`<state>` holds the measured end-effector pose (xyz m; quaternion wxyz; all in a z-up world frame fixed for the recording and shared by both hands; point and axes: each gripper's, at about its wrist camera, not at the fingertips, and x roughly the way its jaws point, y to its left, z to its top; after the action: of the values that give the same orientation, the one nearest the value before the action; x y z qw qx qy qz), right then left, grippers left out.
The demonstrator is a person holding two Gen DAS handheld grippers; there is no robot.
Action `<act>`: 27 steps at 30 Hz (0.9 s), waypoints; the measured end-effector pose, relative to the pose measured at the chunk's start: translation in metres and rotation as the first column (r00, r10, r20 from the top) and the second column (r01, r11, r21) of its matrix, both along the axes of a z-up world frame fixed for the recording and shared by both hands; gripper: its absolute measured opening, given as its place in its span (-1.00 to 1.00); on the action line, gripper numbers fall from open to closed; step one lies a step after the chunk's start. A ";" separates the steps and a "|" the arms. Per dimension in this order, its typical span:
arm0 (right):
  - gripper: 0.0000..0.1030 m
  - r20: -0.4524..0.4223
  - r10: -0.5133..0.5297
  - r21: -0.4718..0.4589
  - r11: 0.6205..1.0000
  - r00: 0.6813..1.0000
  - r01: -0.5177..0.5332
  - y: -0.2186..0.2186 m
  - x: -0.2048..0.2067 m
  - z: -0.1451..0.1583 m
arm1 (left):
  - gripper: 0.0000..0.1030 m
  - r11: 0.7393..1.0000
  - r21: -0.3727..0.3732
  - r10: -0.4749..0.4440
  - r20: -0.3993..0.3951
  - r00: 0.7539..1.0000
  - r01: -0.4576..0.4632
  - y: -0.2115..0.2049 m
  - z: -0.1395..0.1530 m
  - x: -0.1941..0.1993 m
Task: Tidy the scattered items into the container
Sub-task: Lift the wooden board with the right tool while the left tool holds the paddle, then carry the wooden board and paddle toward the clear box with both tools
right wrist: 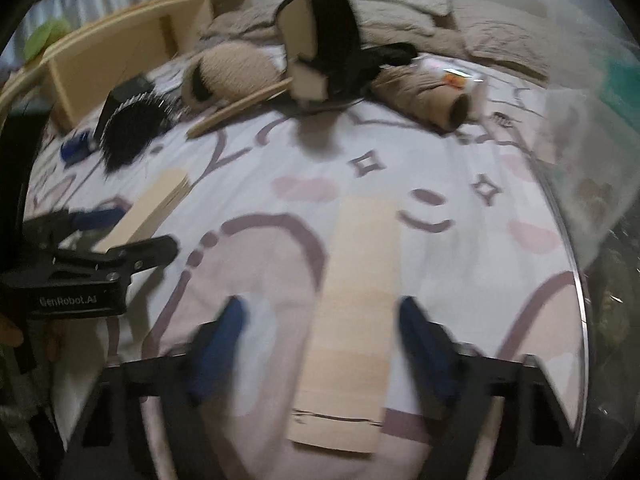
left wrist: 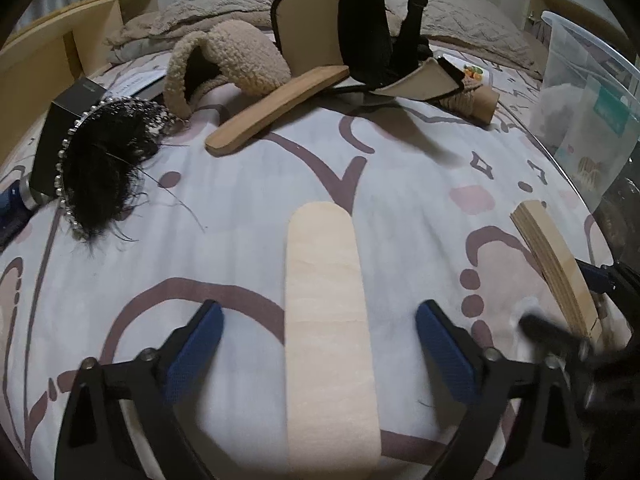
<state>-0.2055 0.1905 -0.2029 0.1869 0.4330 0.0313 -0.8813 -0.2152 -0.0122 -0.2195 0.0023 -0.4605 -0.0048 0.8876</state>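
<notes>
Between the spread blue pads of the left gripper (left wrist: 320, 344) lies a pale wooden slat (left wrist: 326, 320), flat on the patterned bedsheet (left wrist: 240, 200), with a gap on either side. Under the right gripper (right wrist: 320, 344) a second wooden board (right wrist: 352, 320) lies between the fingers; they stand apart, clear of it, though that view is blurred. Farther up the bed lie a black feathered headpiece (left wrist: 104, 168), a fleecy slipper (left wrist: 228, 64), a wooden shoehorn (left wrist: 276, 108), a black-and-cream bag (left wrist: 360, 32) and a cardboard tube (right wrist: 424, 100). At the right edge stands the clear plastic container (left wrist: 584, 80).
</notes>
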 end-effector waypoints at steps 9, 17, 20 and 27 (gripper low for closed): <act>-0.24 -0.014 -0.024 -0.001 1.000 1.000 0.024 0.004 -0.001 0.002 | -0.12 0.999 0.012 -0.042 -0.023 0.999 0.042 0.004 0.006 0.007; -0.34 -0.039 -0.023 0.006 1.000 0.999 0.023 0.004 0.002 0.005 | -0.34 0.994 0.103 -0.024 -0.030 0.999 0.027 -0.005 0.009 0.010; -0.35 -0.039 -0.026 -0.012 1.000 0.999 0.025 0.007 0.003 0.007 | -0.34 0.994 0.102 -0.024 -0.043 0.999 0.029 -0.005 0.013 0.013; -0.35 -0.047 -0.027 -0.053 0.998 0.999 0.025 0.011 0.010 0.015 | -0.34 0.994 0.099 -0.027 -0.080 0.996 0.035 -0.004 0.023 0.019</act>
<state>-0.1953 0.2012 -0.1882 0.1859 0.4071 0.0068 -0.8942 -0.1963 -0.0165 -0.1967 0.0396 -0.4248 -0.0422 0.9035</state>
